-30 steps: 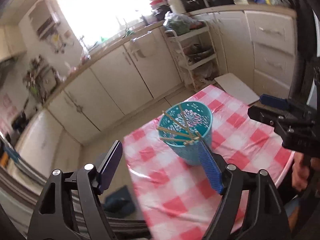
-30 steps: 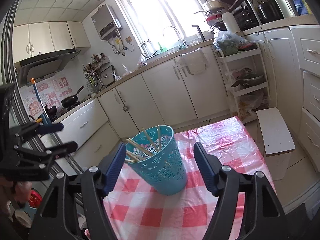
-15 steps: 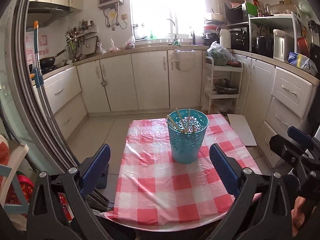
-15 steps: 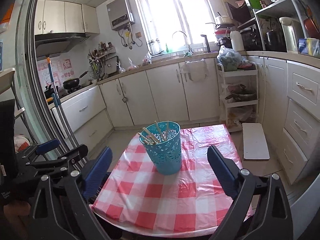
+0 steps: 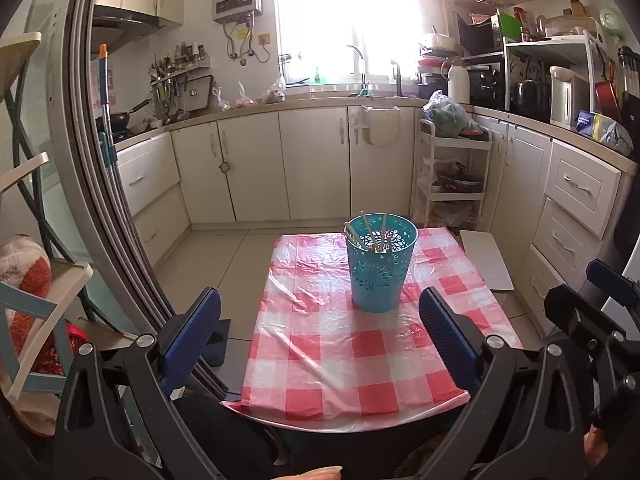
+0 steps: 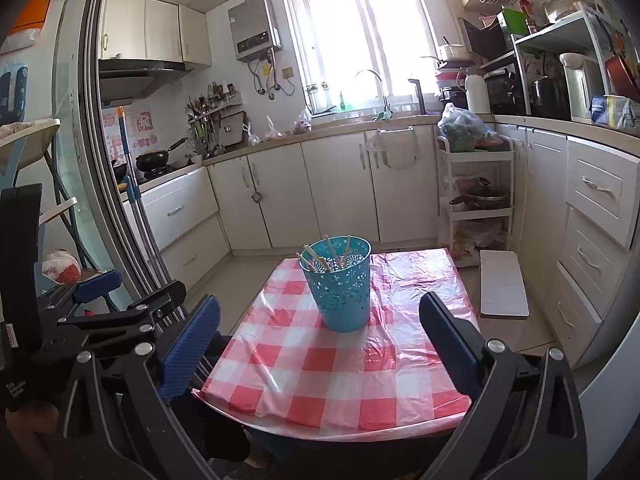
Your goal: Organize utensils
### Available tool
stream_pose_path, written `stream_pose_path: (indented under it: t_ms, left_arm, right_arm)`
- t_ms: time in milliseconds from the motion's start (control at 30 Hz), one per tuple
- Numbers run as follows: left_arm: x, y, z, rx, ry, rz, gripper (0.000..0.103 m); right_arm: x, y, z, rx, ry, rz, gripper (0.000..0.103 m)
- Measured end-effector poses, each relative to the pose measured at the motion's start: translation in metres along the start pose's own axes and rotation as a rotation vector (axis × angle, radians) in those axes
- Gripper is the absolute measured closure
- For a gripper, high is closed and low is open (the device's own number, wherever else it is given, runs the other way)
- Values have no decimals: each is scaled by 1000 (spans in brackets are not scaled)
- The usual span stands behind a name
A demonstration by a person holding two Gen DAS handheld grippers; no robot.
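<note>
A teal perforated basket [image 5: 380,276] [image 6: 344,296] stands upright on the red-and-white checked table [image 5: 340,360] [image 6: 320,380], toward its far side. Several wooden chopsticks [image 5: 366,232] [image 6: 316,258] lean inside it. My left gripper [image 5: 318,300] hangs open over the table's near half, short of the basket, with nothing between its blue pads. My right gripper [image 6: 320,304] is at the near edge too, its jaws opening wide and empty. Each gripper shows at the edge of the other's view: the left gripper [image 6: 120,292] and the right gripper [image 5: 592,280].
A white board [image 5: 486,260] [image 6: 502,288] lies low to the right of the table. A white trolley rack [image 5: 452,176] stands behind it against cream cabinets. A mop [image 6: 136,200] and a sliding door frame [image 5: 108,200] stand to the left.
Both grippers have pulled back from the basket toward the table's near edge and their jaws have spread wider. The left view has rolled from tilted to level.
</note>
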State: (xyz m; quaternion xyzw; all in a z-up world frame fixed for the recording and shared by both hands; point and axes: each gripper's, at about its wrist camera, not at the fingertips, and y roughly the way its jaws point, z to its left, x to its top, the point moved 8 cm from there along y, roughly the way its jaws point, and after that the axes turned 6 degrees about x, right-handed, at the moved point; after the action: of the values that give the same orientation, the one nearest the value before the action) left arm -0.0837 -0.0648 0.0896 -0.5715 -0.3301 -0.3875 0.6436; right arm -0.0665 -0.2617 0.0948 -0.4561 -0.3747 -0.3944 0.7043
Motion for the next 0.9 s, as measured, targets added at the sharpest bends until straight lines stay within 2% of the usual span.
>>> stream_pose_path:
  t_ms: [433,633,800,900]
  left_arm:
    - [2,-18,1,2,4,-15,8]
    - [-1,-16,1,-1,-10,4,8]
    - [-3,-12,0,-34,-30,15,8]
    - [-3,-16,-1,-61,-43,-30,8]
  right_arm:
    - [0,-15,1,3,4,-21,7]
    - [-3,-14,-1,0,5,-14,7]
    - [-6,-9,-3,0,10,1,7]
    - [-8,-6,-4,0,11,8,7]
